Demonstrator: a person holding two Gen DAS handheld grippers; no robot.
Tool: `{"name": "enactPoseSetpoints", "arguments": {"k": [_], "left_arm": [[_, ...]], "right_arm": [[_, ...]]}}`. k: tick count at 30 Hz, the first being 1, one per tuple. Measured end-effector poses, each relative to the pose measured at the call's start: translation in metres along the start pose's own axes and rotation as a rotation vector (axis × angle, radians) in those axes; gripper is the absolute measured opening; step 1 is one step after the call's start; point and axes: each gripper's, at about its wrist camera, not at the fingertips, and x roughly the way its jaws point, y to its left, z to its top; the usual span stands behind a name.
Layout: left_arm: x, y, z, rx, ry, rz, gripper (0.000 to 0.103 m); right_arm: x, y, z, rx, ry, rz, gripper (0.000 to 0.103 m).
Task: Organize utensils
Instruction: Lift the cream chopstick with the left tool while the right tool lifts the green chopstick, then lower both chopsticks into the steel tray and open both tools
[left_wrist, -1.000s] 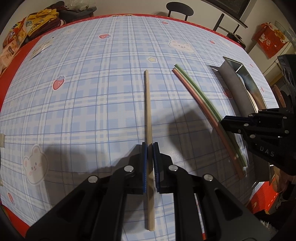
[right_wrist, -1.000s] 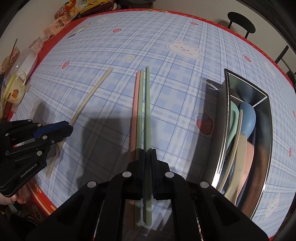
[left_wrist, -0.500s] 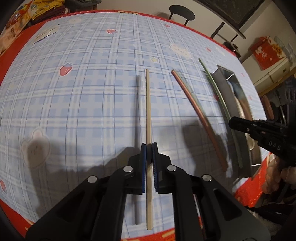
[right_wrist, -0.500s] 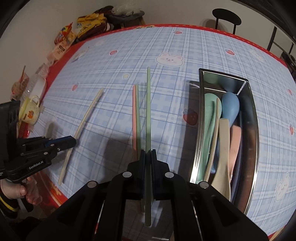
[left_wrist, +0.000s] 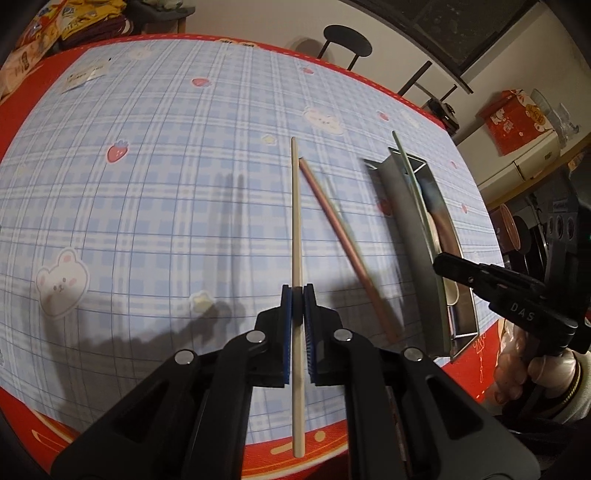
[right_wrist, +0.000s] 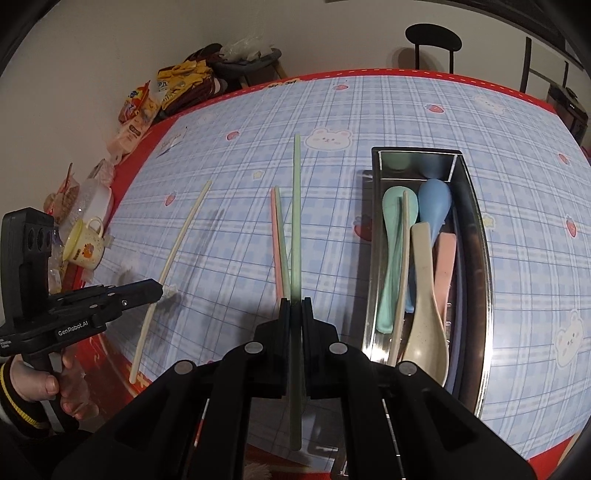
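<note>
My left gripper (left_wrist: 297, 295) is shut on a beige chopstick (left_wrist: 295, 206) held above the blue plaid tablecloth. In the right wrist view that chopstick (right_wrist: 177, 243) hangs from the left gripper (right_wrist: 160, 291) at the left. My right gripper (right_wrist: 295, 301) is shut on a green chopstick (right_wrist: 295, 221), raised and just left of the metal utensil tray (right_wrist: 484, 258). A pink chopstick (right_wrist: 273, 229) and a second green chopstick (right_wrist: 281, 236) lie side by side on the cloth. The tray holds a mint spoon (right_wrist: 391, 236), a blue spoon (right_wrist: 434, 203), a beige spoon (right_wrist: 424, 295), a pink spoon (right_wrist: 447, 258) and a beige chopstick (right_wrist: 403, 258).
A yellow mug (right_wrist: 83, 243) and snack bags (right_wrist: 147, 103) crowd the table's left edge. A black stool (right_wrist: 432, 37) stands beyond the far edge. The red table border (left_wrist: 332, 439) runs close under both grippers. A red box (left_wrist: 517, 122) sits off to the right.
Both grippers have lifted their chopsticks off the cloth. The right one has carried the green chopstick away from the other two, toward the tray. The views have tilted up.
</note>
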Motion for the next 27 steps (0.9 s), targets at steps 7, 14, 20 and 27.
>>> {"name": "enactPoseSetpoints", "arguments": {"k": [7,14,20,27], "left_arm": [[-0.005,-0.013,0.001,0.016,0.008,-0.003,0.01],[-0.001,-0.045,0.009,0.071,0.022,-0.015,0.01],[0.015,-0.079,0.018,0.085,0.054,-0.071,0.01],[0.04,-0.111,0.021,0.087,0.1,-0.096,0.01]], "right_arm": [[-0.016,-0.018,-0.007,0.06,-0.051,0.014,0.006],[-0.028,-0.045,-0.018,0.141,-0.093,0.019,0.006],[-0.035,-0.074,-0.028,0.202,-0.099,0.012,0.006],[-0.038,-0.099,-0.033,0.216,-0.075,-0.009,0.007]]}}
